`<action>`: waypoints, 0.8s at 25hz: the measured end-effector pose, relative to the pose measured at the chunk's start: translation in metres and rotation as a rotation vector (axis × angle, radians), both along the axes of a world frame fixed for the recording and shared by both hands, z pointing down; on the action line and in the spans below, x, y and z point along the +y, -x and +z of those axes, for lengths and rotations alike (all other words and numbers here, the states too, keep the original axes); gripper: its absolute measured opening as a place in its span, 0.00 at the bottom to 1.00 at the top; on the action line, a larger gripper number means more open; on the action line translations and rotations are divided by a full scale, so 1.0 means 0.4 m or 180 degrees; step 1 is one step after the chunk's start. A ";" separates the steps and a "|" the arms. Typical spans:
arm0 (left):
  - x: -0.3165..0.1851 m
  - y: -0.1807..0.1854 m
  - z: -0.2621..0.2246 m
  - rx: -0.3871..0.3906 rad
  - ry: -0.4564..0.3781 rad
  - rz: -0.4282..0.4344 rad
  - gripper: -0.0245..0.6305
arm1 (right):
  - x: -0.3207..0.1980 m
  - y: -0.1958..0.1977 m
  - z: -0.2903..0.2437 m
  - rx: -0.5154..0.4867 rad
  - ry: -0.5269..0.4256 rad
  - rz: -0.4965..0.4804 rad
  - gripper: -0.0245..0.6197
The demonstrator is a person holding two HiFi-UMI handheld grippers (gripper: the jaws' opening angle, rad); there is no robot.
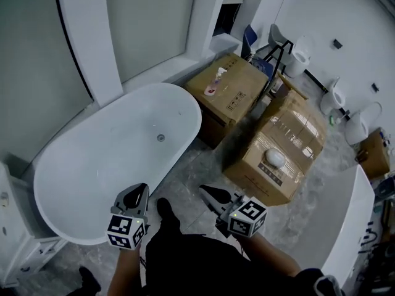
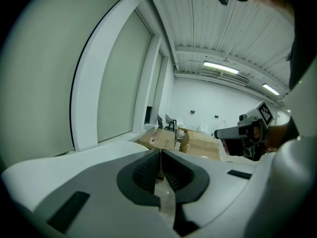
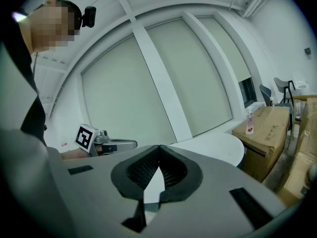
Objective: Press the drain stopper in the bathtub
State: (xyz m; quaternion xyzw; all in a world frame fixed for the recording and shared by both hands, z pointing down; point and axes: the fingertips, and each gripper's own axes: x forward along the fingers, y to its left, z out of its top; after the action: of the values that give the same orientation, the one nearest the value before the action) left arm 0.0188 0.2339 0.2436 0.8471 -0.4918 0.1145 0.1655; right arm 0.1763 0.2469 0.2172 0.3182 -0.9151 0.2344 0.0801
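Left of centre in the head view, the drain stopper (image 1: 160,137) is a small round metal disc on the floor of an oval white bathtub (image 1: 74,184), toward the tub's upper-right end. The tub looks dry and has nothing in it.

Both grippers are at the bottom of the frame, well apart from the stopper. The left gripper (image 1: 138,191) is over the tub's near rim. The right gripper (image 1: 206,193) is beside the tub, over the tiled floor (image 1: 185,177). Each gripper's own view shows its fingers clenched tip to tip, with nothing between them.

The press has not begun. Clenched fingers should make a blunt tip for it. A good press would probably mean reaching one gripper over the rim, centring it above the disc, pushing straight down and lifting straight off. Pressing at an angle could let the tip slide off onto the enamel.

Counted:
- one bathtub
- one stopper
- two grippers
- two large cardboard boxes (image 1: 237,88) to the upper right of the tub
- one small bottle (image 1: 216,79) standing on the farther box
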 end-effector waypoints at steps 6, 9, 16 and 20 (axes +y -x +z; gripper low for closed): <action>-0.343 0.119 -0.010 0.0052 0.0011 0.0036 0.07 | -0.320 0.179 -0.004 0.0042 0.0095 -0.0135 0.06; -0.461 0.167 -0.004 0.0080 0.0069 0.0067 0.07 | -0.440 0.247 0.001 0.0061 0.0165 -0.0145 0.06; -0.570 0.247 -0.012 0.0189 0.0061 0.0038 0.07 | -0.584 0.363 0.010 0.0181 0.0273 -0.0287 0.06; -0.586 0.299 -0.018 0.0225 0.0044 -0.0157 0.07 | -0.646 0.438 -0.012 0.0202 0.0222 -0.0537 0.06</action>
State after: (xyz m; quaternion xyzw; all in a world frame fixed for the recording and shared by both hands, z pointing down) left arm -0.1008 -0.0004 0.2365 0.8371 -0.5055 0.0838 0.1914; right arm 0.0013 -0.0117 0.2125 0.2442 -0.9269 0.2484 0.1396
